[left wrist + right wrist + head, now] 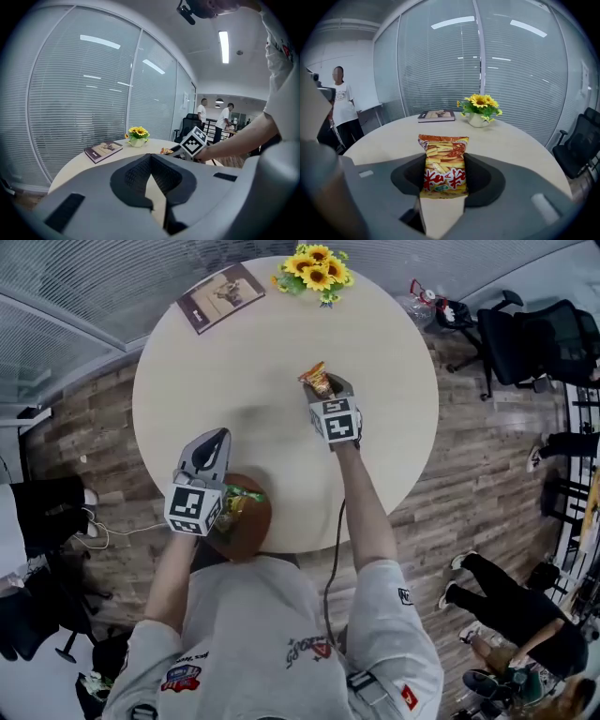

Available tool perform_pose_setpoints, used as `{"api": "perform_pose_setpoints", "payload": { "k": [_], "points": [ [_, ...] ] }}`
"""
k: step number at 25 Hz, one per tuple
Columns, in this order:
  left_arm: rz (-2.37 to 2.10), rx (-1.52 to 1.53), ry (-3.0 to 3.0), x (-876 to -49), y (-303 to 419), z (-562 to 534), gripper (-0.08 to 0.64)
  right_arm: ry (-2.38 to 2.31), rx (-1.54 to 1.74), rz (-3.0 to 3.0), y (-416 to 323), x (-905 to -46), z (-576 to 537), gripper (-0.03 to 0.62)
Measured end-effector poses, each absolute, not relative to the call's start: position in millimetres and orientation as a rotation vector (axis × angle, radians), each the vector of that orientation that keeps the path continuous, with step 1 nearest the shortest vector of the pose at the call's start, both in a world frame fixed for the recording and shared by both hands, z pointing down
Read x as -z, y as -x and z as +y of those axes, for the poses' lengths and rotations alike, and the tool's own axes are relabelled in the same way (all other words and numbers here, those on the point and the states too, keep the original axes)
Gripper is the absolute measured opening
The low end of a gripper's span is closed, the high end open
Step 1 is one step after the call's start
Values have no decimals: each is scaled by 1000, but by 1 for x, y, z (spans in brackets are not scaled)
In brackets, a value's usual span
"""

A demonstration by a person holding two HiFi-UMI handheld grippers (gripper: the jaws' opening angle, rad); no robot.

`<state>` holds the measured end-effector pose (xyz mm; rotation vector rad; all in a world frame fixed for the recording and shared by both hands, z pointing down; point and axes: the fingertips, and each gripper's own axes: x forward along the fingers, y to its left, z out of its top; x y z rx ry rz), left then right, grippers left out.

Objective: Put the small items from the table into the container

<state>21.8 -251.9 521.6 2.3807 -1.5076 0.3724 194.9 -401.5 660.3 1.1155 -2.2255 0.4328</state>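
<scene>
- Grey right claw (444,160) pinches an orange-and-red snack packet (443,176) by its two sides, with both pads pressed on it.
- The packet stands upright between the jaws. Its top edge sticks out past the tips, and it is over the pale tabletop (234,381).
- The packet and right claw are beyond the brown container (258,531), up and to its right, near the tabletop middle.
- Left claw (150,157): tips pressed together, nothing between them.
- The left claw sits just beside the container, over its left rim, pointing away from the person.
- The container is at the tabletop edge nearest the person. A green-and-yellow packet (240,502) is already inside it.
- A book (220,296) and a pot of sunflowers (314,268) are at the edge farthest from the container, well apart from it.
</scene>
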Motion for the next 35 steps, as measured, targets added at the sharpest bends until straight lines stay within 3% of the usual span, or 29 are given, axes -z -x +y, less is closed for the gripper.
{"api": "perform_pose_setpoints", "payload": {
  "k": [8, 15, 24, 26, 29, 31, 33, 35],
  "points": [
    [-1444, -343, -2467, -508, 10, -215, 3, -1017, -422, -2376, -107, -589, -233, 199],
    [-1367, -325, -2522, -503, 56, -164, 3, -938, -516, -2336, -30, -623, -86, 199],
    [-1256, -287, -2582, -499, 75, -115, 3, -1069, -601, -2172, -30, -677, -45, 204],
    [-1235, -275, -2597, -496, 75, -111, 3, -1132, -625, -2153, -37, -675, -44, 264],
    [-1211, -247, -2617, -488, 73, -108, 3, -1258, -621, -2182, -46, -641, -43, 267],
    [-1198, -222, -2621, -483, 69, -105, 3, -1353, -610, -2235, -49, -603, -39, 206],
    [-1182, -199, -2632, -478, 63, -101, 3, -1459, -590, -2298, -52, -563, -35, 22],
    [-1165, -185, -2649, -474, 59, -98, 3, -1584, -620, -2369, -51, -529, -33, 2]
  ]
}}
